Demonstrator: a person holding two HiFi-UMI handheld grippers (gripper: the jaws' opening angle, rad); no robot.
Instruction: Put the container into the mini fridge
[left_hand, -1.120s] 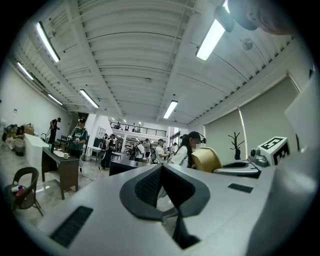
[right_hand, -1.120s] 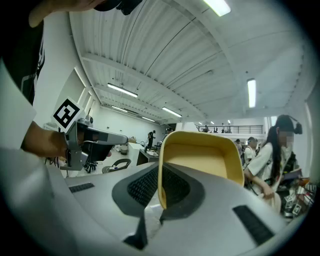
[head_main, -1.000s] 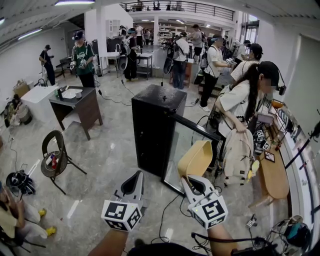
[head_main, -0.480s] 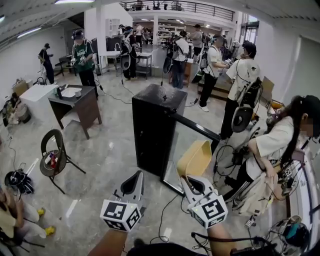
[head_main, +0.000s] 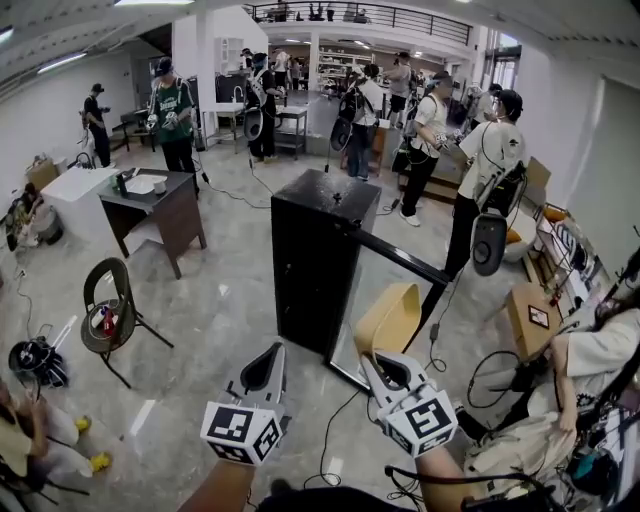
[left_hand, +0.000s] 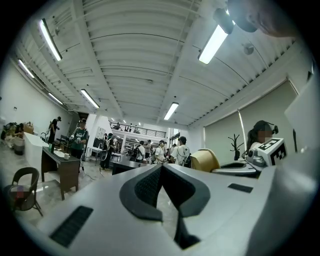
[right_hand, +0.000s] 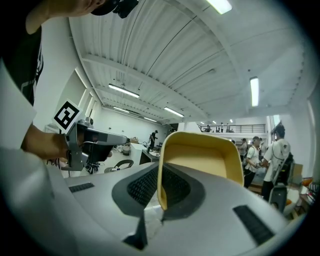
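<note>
The yellow container (head_main: 390, 318) hangs in front of me, and my right gripper (head_main: 383, 368) is shut on its rim. In the right gripper view the container (right_hand: 202, 162) stands up between the jaws of the right gripper (right_hand: 161, 170), its wall pinched there. My left gripper (head_main: 263, 368) is beside it on the left, shut and empty; in its own view the left gripper's (left_hand: 162, 169) pads meet. The black mini fridge (head_main: 315, 250) stands on the floor just ahead, with its glass door (head_main: 378, 300) swung open to the right, behind the container.
A dark desk (head_main: 150, 205) and a folding chair (head_main: 108, 318) stand to the left. Cables (head_main: 335, 435) trail on the floor near the fridge. A person (head_main: 585, 370) crouches at the lower right beside a cardboard box (head_main: 530, 320). Several people stand behind the fridge.
Both grippers and the container have held almost still. The person at the right has moved from beside the fridge door down to the lower right corner.
</note>
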